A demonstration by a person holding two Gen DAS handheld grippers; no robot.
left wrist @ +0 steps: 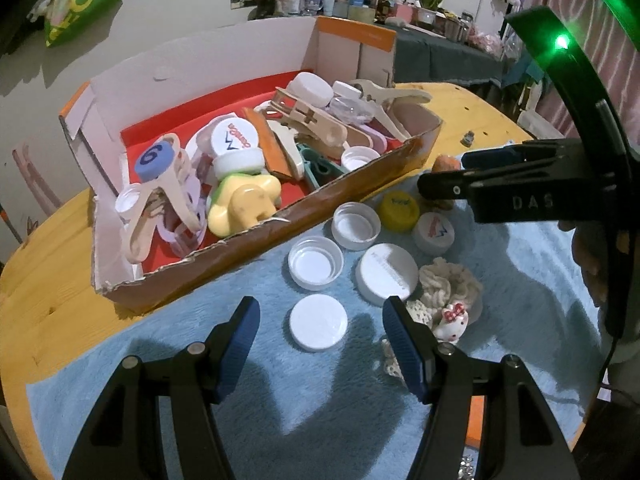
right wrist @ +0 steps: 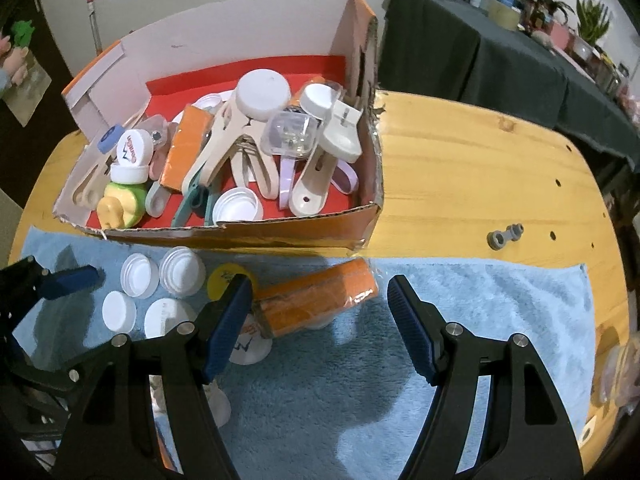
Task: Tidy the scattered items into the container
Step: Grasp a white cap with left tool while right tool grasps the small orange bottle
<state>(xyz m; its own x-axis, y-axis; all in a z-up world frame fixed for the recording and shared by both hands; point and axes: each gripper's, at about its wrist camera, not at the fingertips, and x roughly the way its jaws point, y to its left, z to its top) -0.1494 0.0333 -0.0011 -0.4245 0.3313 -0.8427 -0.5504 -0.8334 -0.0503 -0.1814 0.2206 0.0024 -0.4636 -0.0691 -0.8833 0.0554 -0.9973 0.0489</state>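
Observation:
A cardboard box (left wrist: 256,236) (right wrist: 248,238) lined in red holds clips, caps and toys. On the blue towel (left wrist: 280,412) in front of it lie loose white caps. My left gripper (left wrist: 322,334) is open, its pads on either side of a flat white cap (left wrist: 318,322) and clear of it. My right gripper (right wrist: 320,316) is open too, just behind an orange wrapped pack (right wrist: 316,300) that lies tilted on the towel, with neither pad touching it. The left wrist view shows the right gripper (left wrist: 444,172) from the side.
Two upturned white caps (left wrist: 316,262) (left wrist: 356,226), a large white lid (left wrist: 386,274), a yellow cap (left wrist: 399,206), a printed cap (left wrist: 434,234) and a cream crocheted piece with a small figurine (left wrist: 450,296) lie nearby. A grey fitting (right wrist: 505,236) sits on the wooden table (right wrist: 460,168).

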